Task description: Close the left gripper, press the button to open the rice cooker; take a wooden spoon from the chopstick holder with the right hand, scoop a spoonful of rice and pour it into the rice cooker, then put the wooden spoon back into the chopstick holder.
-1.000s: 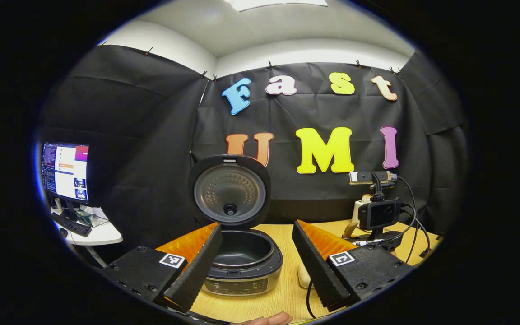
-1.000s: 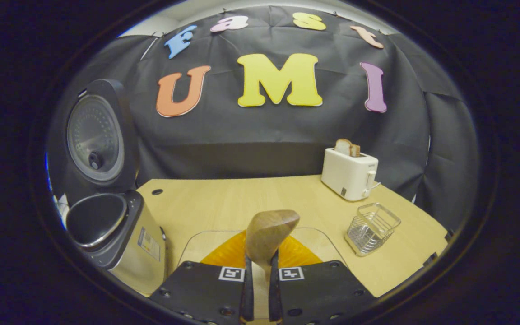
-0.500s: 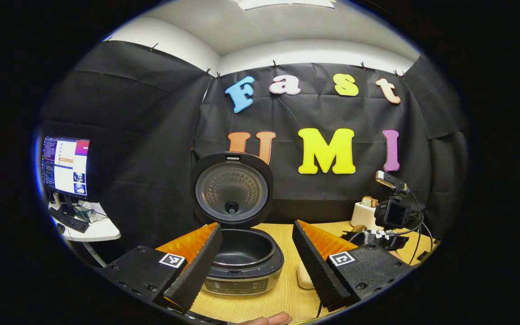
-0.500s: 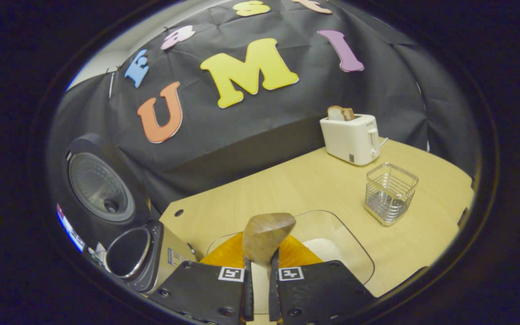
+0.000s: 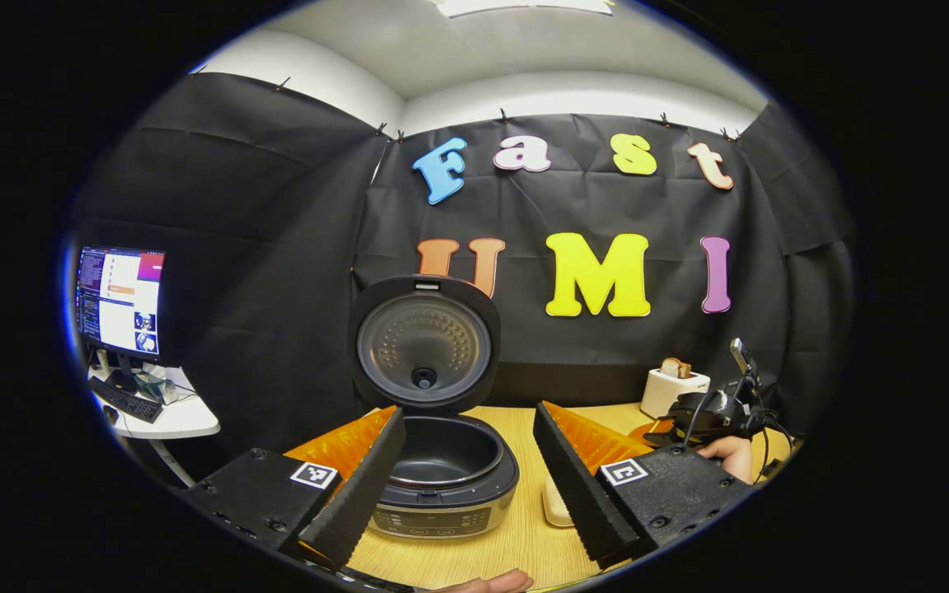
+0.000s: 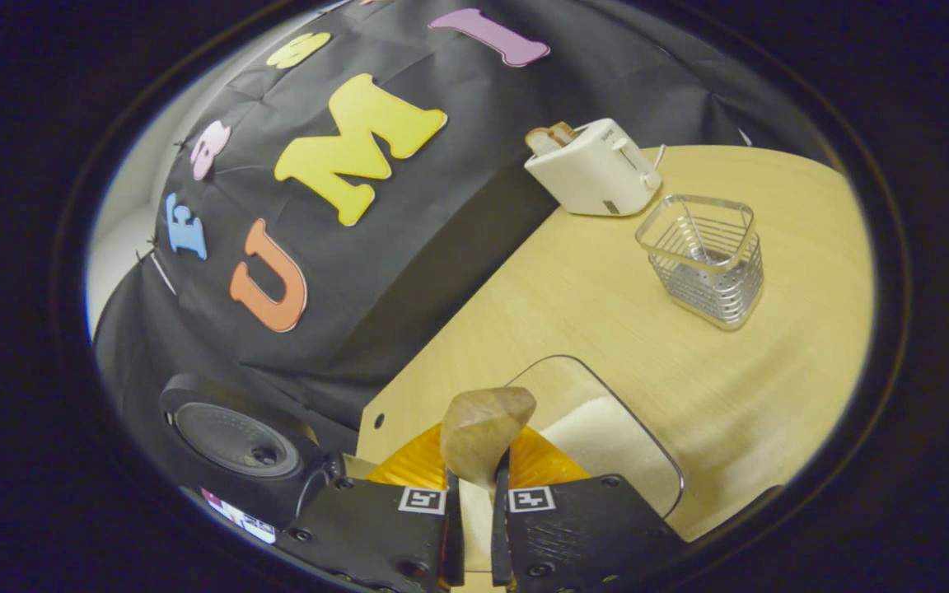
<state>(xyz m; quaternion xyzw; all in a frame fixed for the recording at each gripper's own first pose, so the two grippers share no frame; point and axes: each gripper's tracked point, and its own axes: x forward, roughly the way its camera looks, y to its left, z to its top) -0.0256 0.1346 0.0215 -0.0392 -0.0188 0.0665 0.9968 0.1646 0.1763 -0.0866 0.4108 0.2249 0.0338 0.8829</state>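
Gripping wooden spoon (image 6: 487, 430) in right tool (image 6: 474, 527), left tool (image 5: 474, 482) apart, rice cooker (image 5: 441, 478) open, empty.

wooden spoon (image 6: 484, 432) handle hidden between fingers, monitor (image 5: 118, 301) unreadable

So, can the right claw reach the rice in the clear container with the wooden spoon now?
Probably yes. The right claw grips the wooden spoon, whose bowl hangs just beside the rice in the open, lidless clear container; nothing lies between them.
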